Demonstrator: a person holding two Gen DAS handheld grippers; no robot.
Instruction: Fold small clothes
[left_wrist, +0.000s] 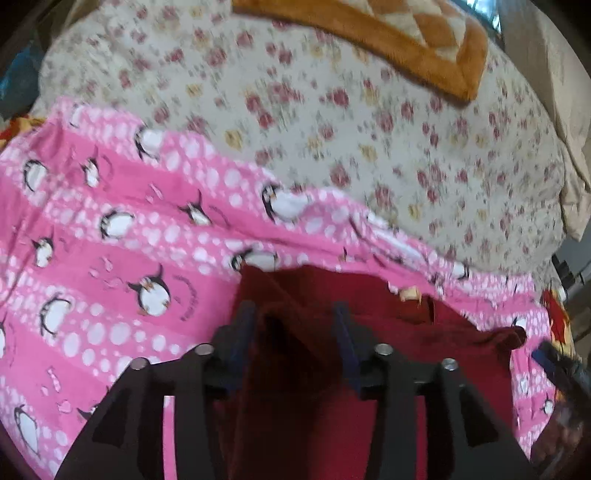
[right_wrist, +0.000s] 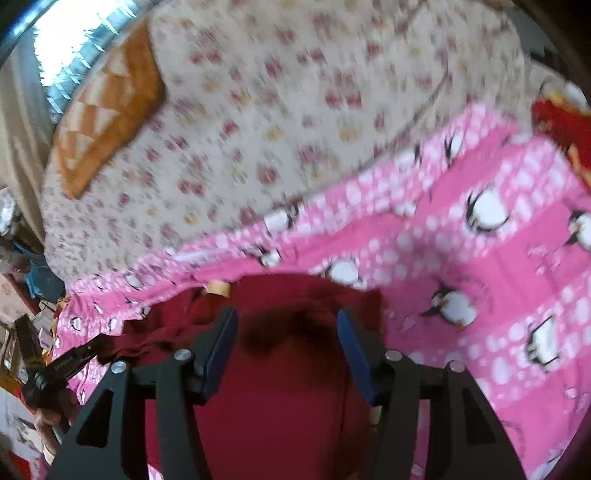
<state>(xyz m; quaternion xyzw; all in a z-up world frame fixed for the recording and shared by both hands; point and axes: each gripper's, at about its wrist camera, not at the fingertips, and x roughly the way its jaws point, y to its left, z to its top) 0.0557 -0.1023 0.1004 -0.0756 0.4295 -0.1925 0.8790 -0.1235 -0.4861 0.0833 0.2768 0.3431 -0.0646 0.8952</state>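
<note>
Nearest to both cameras lies the dark red, soft-knit small garment (left_wrist: 369, 317), spread on a pink fleece blanket printed with penguins and white dots (left_wrist: 110, 229), which in turn covers a bed. The left gripper (left_wrist: 295, 332) hangs over the garment's left part, tilted downward, its two dark fingers (left_wrist: 242, 332) parted with a raised fold of the red cloth standing between them; the pads do not visibly press on it, so it reads as released. The right gripper (right_wrist: 288, 339) is posed the same way over the garment's right part, its blue-padded fingers (right_wrist: 352, 350) spread wider, red cloth lying slack in the gap and not pinched. In the right wrist view the left gripper's black body shows at the left edge, level with the garment's far left end, and in the left wrist view the right gripper's finger tip shows at the right edge, so the two tools sit side by side along the cloth. The garment's long axis runs left to right across both views, its far edge roughly parallel to the blanket's rumpled far hem; a small tan label (right_wrist: 218, 288) sits at that far edge near the middle. Nothing lies on the garment besides the grippers. Beyond the pink blanket stretches a cream bedsheet with red and yellow flowers (left_wrist: 332, 110), blurred, and farther still an orange-bordered quilted cushion (left_wrist: 424, 40) lies on it. A bright window (right_wrist: 74, 40) shows at the far left of the right wrist view.
</note>
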